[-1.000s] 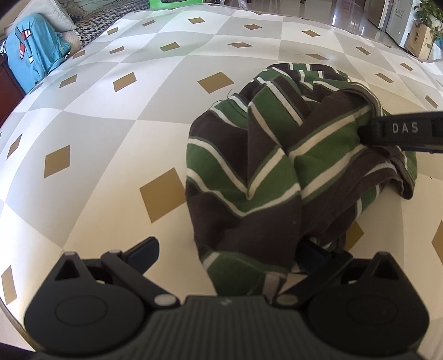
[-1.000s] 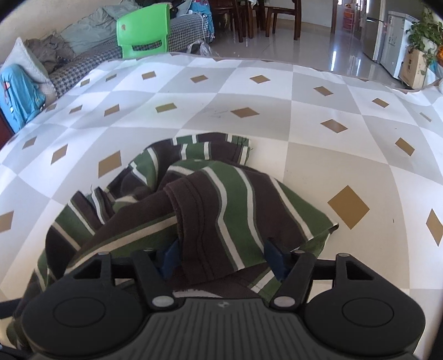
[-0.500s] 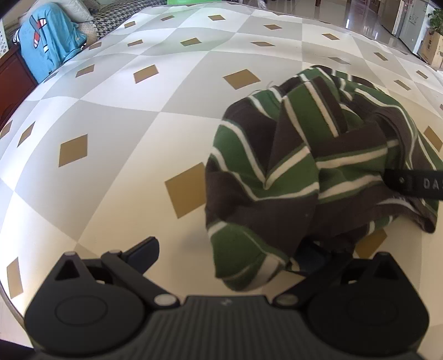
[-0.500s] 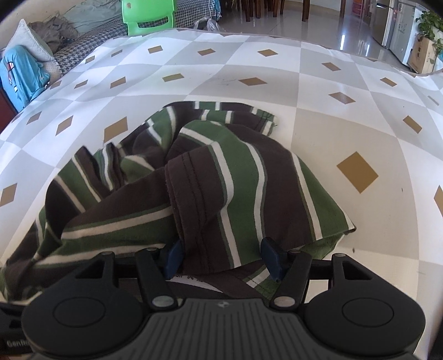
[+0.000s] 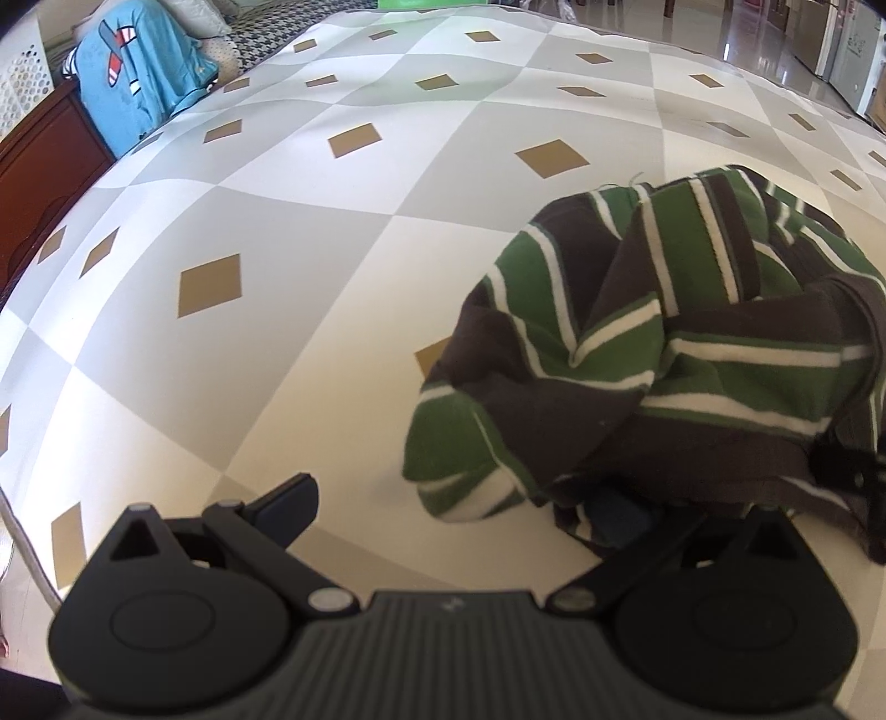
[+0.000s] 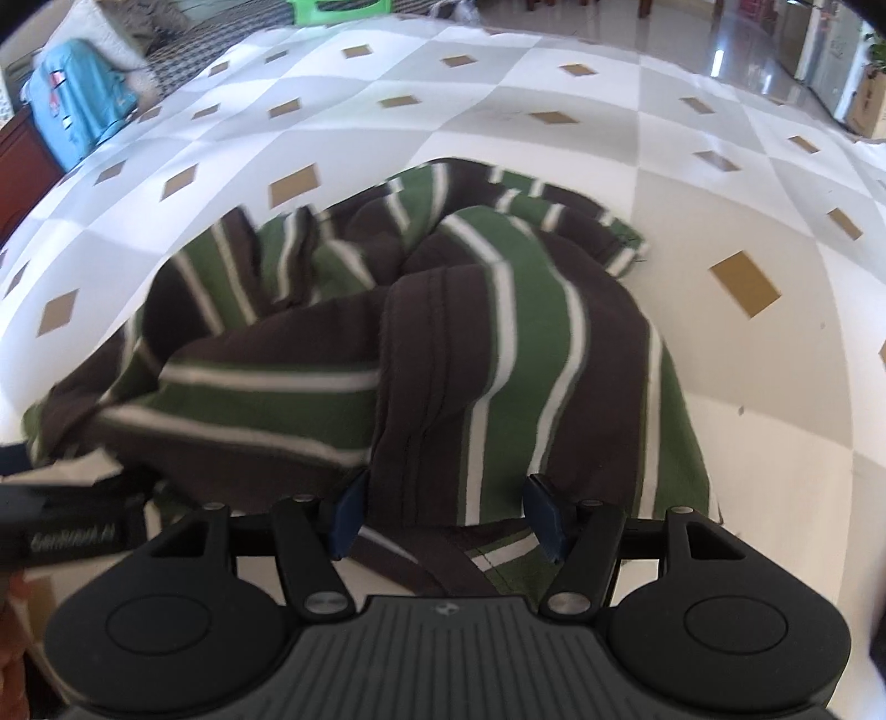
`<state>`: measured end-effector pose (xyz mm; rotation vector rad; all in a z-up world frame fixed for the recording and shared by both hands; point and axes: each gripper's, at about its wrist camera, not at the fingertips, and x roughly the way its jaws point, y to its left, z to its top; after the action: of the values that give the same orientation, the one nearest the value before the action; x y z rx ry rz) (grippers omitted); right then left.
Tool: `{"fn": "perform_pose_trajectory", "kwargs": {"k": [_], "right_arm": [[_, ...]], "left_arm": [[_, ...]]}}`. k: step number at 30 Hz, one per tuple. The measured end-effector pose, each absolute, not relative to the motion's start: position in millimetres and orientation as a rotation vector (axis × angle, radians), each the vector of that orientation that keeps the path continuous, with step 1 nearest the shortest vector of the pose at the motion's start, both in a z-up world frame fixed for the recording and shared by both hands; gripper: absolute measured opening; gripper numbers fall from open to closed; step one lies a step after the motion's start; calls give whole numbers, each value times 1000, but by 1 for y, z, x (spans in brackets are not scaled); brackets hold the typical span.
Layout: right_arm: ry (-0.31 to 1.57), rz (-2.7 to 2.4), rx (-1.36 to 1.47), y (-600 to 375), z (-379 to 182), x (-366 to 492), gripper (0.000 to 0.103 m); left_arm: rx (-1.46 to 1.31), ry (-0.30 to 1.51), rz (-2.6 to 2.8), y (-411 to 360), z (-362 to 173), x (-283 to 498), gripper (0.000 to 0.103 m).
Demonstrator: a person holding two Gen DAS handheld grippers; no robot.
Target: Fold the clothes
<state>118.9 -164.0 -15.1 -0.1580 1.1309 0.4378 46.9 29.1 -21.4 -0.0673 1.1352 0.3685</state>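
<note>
A crumpled green, brown and white striped shirt [image 5: 653, 354] lies on a checked white and grey bedspread [image 5: 310, 232]. My left gripper [image 5: 454, 507] is open at the shirt's near left edge. Its left finger [image 5: 293, 498] is over bare bedspread, and its right finger [image 5: 614, 518] is tucked under the cloth's hem. My right gripper [image 6: 447, 512] is shut on a thick raised fold of the striped shirt [image 6: 487, 354] that fills the gap between its blue pads [image 6: 349, 509]. The rest of the shirt trails away to the left.
A blue garment [image 5: 138, 83] hangs over dark wooden furniture [image 5: 39, 183] at the far left. A green chair [image 6: 343, 8] stands beyond the bed. A cardboard box [image 6: 869, 105] sits on the shiny floor at the right. The bed's edge [image 5: 22, 531] runs close by on the left.
In the left wrist view the shirt has slid to the right, baring more bedspread. In the right wrist view the fold stays between the fingers while the shirt has stretched out to the left.
</note>
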Motion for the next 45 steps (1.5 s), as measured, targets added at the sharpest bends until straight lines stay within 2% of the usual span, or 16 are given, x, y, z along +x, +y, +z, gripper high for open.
{"fn": "perform_pose_trajectory", "kwargs": {"k": [8, 18, 31, 36, 41, 45], "right_arm": [[1170, 512, -135, -175, -2, 108, 61], [1012, 452, 64, -211, 39, 127, 65], [1016, 419, -18, -172, 17, 154, 64], [1043, 386, -9, -178, 8, 156, 48], [1041, 354, 12, -190, 10, 159, 17], [1023, 315, 14, -199, 14, 159, 10]], "left_arm": [[-59, 1117, 363, 30, -9, 38, 103], [-145, 1004, 272, 18, 22, 30, 103], [-138, 1038, 315, 4, -8, 55, 103], [-149, 1049, 312, 8, -14, 55, 103], [-141, 1050, 323, 12, -15, 54, 103], [-132, 1046, 331, 16, -14, 52, 103]]}}
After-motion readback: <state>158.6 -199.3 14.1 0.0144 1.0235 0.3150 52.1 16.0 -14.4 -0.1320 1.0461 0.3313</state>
